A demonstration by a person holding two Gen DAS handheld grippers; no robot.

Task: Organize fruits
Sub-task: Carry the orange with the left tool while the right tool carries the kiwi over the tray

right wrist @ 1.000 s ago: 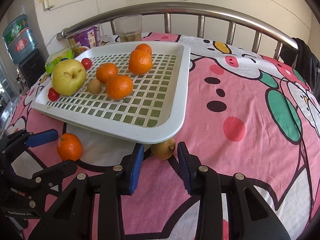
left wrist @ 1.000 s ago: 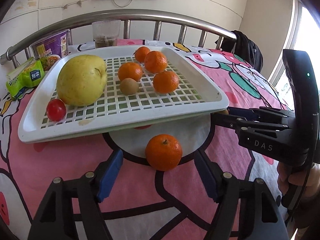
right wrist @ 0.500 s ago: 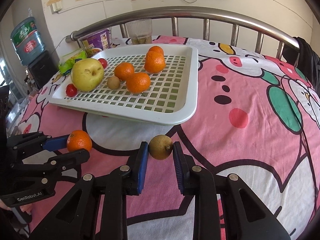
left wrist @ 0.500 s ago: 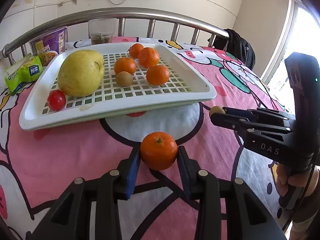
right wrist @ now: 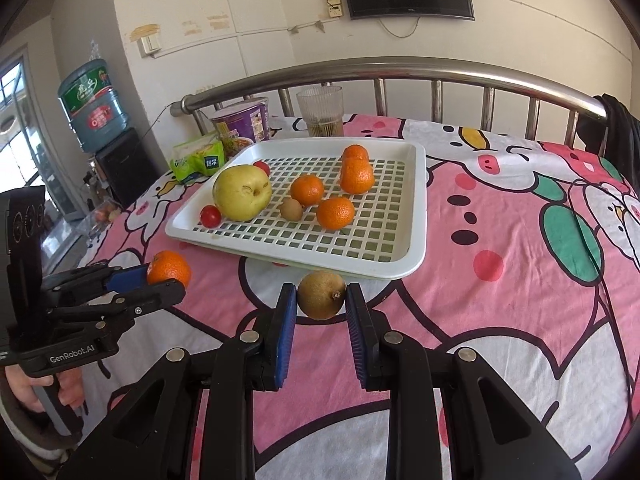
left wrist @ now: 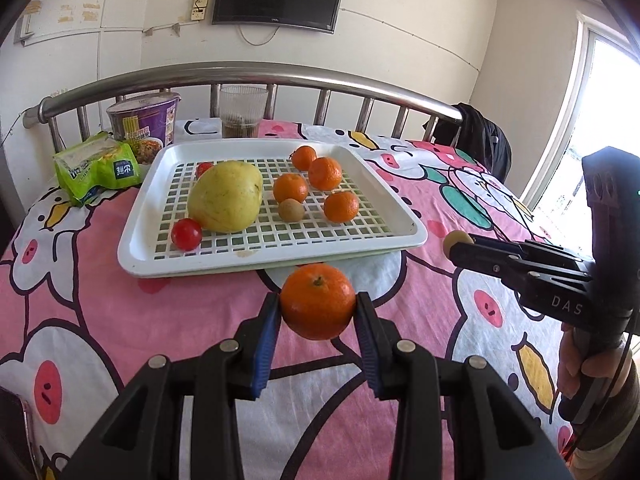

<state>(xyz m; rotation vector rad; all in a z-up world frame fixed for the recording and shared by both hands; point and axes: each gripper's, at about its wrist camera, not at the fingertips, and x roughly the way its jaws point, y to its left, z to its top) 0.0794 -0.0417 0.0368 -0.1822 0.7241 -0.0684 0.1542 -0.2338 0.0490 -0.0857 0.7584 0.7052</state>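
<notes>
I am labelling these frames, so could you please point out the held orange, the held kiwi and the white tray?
orange (left wrist: 317,300), left wrist view, front skin.
kiwi (right wrist: 321,295), right wrist view, front face.
white tray (right wrist: 340,261), right wrist view, near rim.

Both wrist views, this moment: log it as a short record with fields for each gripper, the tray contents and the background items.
left gripper: shut on round orange tangerine
right gripper: shut on small brown kiwi-like fruit
white slotted plastic tray: on the pink cartoon bedsheet
tray contents: large yellow pear, four tangerines, one brown fruit, two red cherry tomatoes
behind tray: ribbed glass cup, purple noodle cup, green snack bag
</notes>
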